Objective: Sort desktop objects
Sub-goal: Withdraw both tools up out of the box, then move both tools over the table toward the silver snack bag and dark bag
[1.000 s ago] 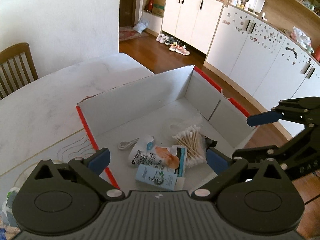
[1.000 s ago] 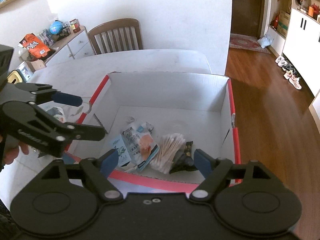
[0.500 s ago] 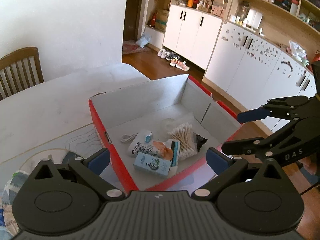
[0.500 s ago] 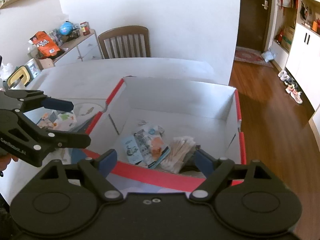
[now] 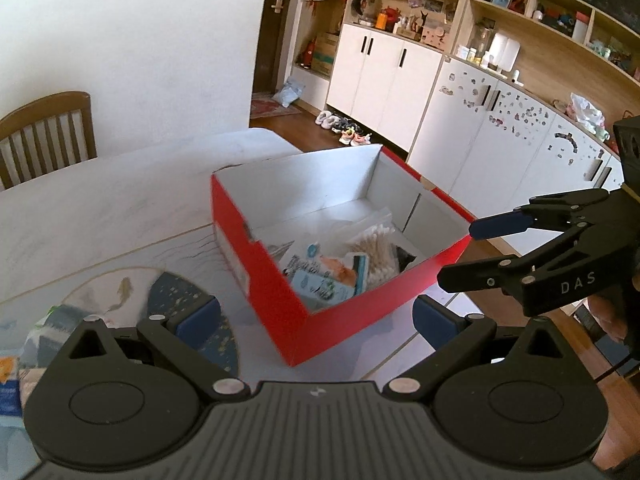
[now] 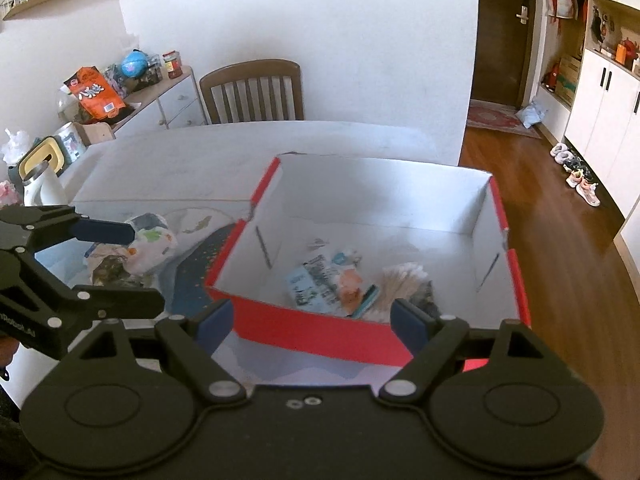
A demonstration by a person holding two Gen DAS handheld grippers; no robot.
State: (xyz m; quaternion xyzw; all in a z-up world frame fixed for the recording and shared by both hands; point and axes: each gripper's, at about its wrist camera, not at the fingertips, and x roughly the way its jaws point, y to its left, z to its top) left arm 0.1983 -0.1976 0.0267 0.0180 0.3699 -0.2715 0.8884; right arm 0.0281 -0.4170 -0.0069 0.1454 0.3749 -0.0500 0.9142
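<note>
Item 1. Red box [image 5: 280,304], white inside, open at the top, standing on the white desk [image 5: 100,208] near its edge by the wooden floor [image 6: 560,208].

Item 2. Contents of the box, all gathered at its near end as the right wrist view shows it:
- light blue packet [image 6: 300,286], lying flat, at 9 o'clock within the pile;
- printed pouch with an orange patch [image 6: 344,282], overlapping the blue packet;
- bag of cotton swabs [image 6: 404,284], at 3 o'clock of the pouch, touching it;
- small dark object [image 5: 406,257] beside the swabs; kind not legible.

Item 3. Loose items outside the box, on a patterned mat [image 6: 196,264] at 9 o'clock of the box in the right wrist view: a crumpled white bag [image 6: 150,246] and other wrappers, blurred.

Item 4. Left hand-held gripper [image 5: 316,318]: jaws spread wide, nothing between them, held above the desk with a box corner framed between the blue pads [image 5: 198,316].

Item 5. Right hand-held gripper [image 6: 312,322]: jaws spread wide, nothing held, raised in front of the near red wall of the box.

Item 6. Surroundings: wooden chair [image 6: 252,92] at 12 o'clock beyond the desk; white cabinets [image 5: 400,80] along the wall.
</note>
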